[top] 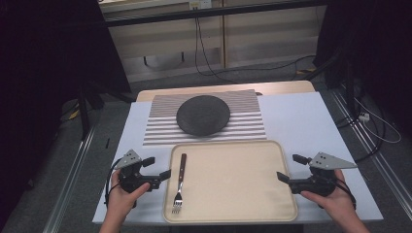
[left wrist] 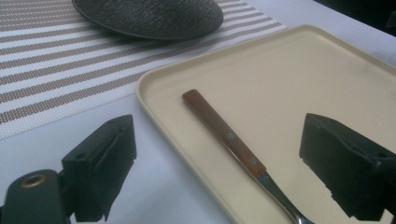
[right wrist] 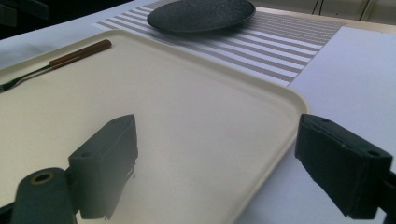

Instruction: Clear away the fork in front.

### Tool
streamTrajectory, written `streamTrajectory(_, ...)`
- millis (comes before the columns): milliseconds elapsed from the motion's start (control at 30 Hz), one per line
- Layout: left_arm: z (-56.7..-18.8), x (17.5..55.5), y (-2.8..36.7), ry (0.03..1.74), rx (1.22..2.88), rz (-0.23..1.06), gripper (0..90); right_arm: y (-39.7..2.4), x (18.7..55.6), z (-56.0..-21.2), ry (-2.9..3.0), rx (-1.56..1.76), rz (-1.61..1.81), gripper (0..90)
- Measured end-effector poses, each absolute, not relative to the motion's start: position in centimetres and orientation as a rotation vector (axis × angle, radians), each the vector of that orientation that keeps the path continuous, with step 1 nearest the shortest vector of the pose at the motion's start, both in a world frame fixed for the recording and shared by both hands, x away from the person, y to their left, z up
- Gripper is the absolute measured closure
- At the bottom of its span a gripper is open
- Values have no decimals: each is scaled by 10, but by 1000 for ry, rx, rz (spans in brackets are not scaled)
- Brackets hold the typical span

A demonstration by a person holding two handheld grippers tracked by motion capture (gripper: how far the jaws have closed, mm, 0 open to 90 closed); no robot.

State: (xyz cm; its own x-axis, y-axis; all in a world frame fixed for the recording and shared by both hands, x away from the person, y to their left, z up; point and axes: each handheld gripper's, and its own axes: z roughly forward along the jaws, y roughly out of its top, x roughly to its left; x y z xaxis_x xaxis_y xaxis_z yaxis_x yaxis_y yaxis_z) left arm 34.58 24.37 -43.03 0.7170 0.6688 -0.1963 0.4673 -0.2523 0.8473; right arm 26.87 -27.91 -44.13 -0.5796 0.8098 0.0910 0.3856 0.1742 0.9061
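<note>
Fork [top: 179, 183] lies free at tray [top: 286, 213] left edge; my left hand-held gripper [top: 162, 170] spread beside it, right hand-held gripper [top: 288, 167] spread too. Next: realign, pinch handle.

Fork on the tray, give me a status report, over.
Left tool open beside tray, right tool open. Fork flat at tray's left side, untouched. Nothing blocking it.
</note>
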Motion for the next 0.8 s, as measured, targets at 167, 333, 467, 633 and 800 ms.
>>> streamTrajectory(167,-431,344,247,885,1900,256,103,-285,267,-445,2040,1139,1372,133)
streamTrajectory(333,-432,343,251,882,1889,261,100,-289,265,-448,2030,1149,1368,133)
streamTrajectory(467,-433,342,254,881,1888,263,96,-289,264,-451,2043,1143,1364,133)
streamTrajectory(633,-433,340,257,885,1882,264,95,-291,264,-451,2036,1144,1367,133)
streamTrajectory(800,-433,339,259,884,1876,270,87,-294,263,-450,2024,1148,1374,133)
